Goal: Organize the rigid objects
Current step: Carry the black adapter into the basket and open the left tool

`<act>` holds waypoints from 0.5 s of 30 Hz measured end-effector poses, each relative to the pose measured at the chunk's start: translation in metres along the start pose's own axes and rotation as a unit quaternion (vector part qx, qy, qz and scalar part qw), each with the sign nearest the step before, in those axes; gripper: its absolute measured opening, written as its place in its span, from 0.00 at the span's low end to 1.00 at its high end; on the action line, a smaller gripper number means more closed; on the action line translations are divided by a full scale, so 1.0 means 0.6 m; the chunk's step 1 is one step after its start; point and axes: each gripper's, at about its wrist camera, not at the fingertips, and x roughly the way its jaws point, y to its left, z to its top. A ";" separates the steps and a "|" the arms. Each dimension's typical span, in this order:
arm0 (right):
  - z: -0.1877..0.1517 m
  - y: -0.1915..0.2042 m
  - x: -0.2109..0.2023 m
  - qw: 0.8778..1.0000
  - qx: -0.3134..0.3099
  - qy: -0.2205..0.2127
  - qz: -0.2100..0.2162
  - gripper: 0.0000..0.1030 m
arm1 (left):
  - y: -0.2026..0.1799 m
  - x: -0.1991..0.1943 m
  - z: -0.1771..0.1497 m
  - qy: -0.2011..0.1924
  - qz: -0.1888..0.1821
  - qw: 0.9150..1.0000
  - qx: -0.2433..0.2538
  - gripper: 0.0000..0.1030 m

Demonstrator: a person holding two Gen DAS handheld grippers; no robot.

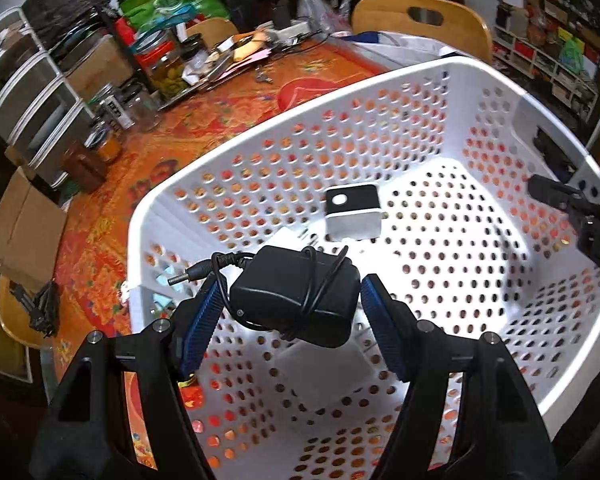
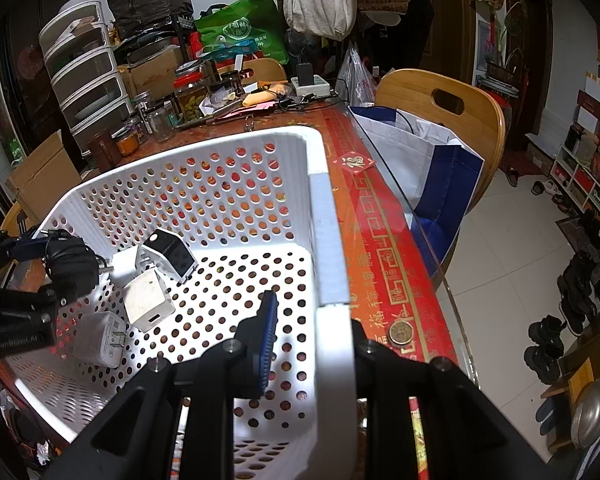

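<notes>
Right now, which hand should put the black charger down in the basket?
Left. Its tool already holds the black charger above the basket floor, beside the other chargers. The right tool is busy, clamped on the basket's rim, probably steadying it.

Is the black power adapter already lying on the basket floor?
No, the black power adapter hangs between the left gripper's blue fingers, above the white basket.

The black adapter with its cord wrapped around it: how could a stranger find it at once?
Find the white basket on the orange table. Above its near end, the left gripper holds the black adapter. The chargers on the basket floor are white or black-and-white; only this one is all black, with a wrapped cord.
</notes>
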 end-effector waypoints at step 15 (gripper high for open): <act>0.000 0.001 0.000 1.000 0.000 0.001 0.001 0.22 | 0.184 -0.130 -0.105 -0.115 -0.014 0.985 -0.126 1.00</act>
